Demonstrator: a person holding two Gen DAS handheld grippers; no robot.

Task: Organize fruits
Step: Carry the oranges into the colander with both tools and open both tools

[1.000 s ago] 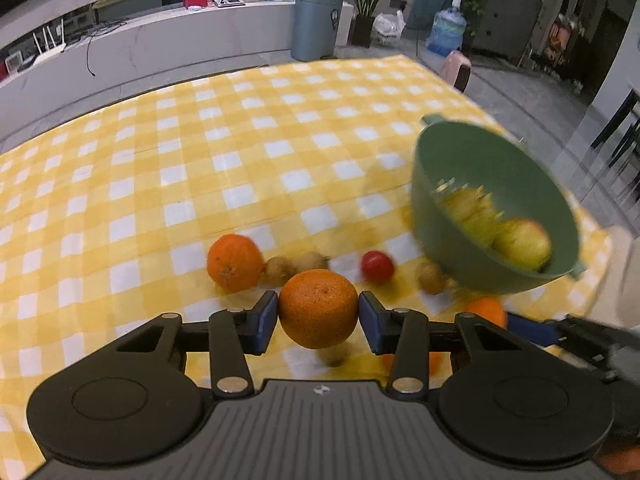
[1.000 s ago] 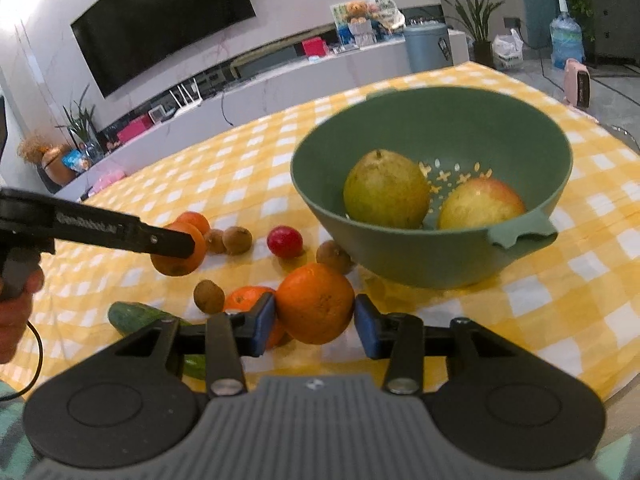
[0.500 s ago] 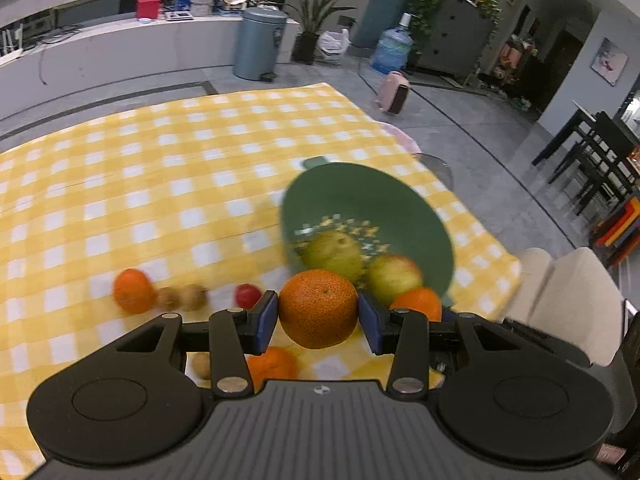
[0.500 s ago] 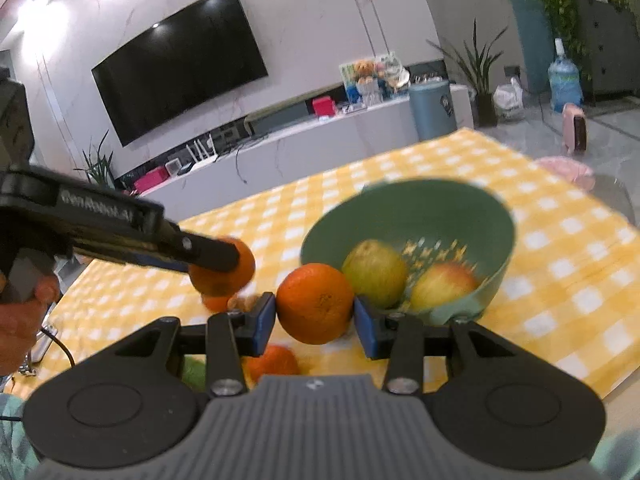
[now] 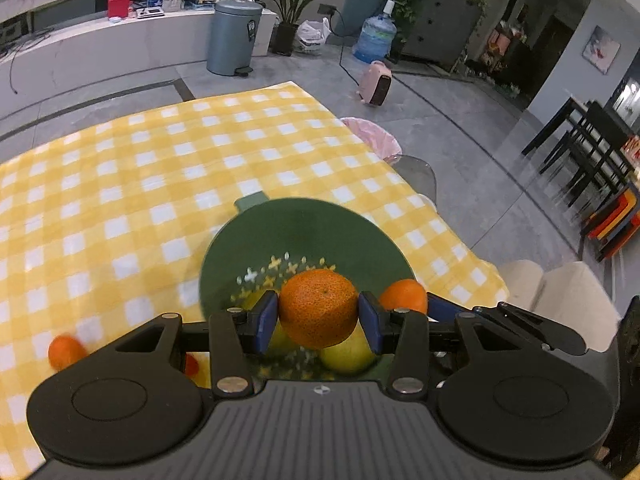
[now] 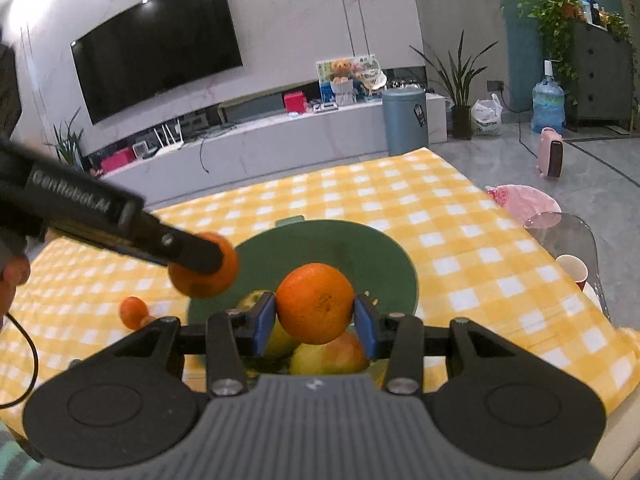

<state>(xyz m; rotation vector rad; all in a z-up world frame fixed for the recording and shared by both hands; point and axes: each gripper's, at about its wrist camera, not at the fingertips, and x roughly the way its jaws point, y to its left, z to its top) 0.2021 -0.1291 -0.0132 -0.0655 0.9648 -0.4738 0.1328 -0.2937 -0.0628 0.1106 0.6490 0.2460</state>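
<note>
Presently catalogued: two oranges, one per gripper, both carried above a green bowl (image 5: 304,232) that stands on the yellow-checked tabletop (image 5: 120,168) near its right edge. Item one: the left gripper (image 5: 319,322) is clenched on an orange (image 5: 318,307), blue fingers (image 5: 267,320) pressing its left and right flanks; from this wrist view the fruit hangs over the near half of the bowl's perforated floor. Item two: the right gripper (image 6: 315,322) grasps a second orange (image 6: 315,302) the same way, also over the bowl's near part, just right of the left gripper's load, which shows in the right wrist view at the bowl's left rim as the other orange (image 6: 205,268). Contents already in the bowl: a yellow-green pear (image 6: 256,300) and a reddish-yellow apple (image 6: 332,356), both lying directly below the fingers. Outside the bowl: a loose orange (image 6: 134,312) on the cloth to the left, with something small and red beside it, partly hidden. Governing relation: the bowl lies straight beneath both held fruits, so the coming move is judged to be a release downward; the right gripper looks more centred over the opening, the left nearer the rim. Round fruit, no long axis to align. Risk, as judged: a dropped orange may strike the pear or apple and roll.
</note>
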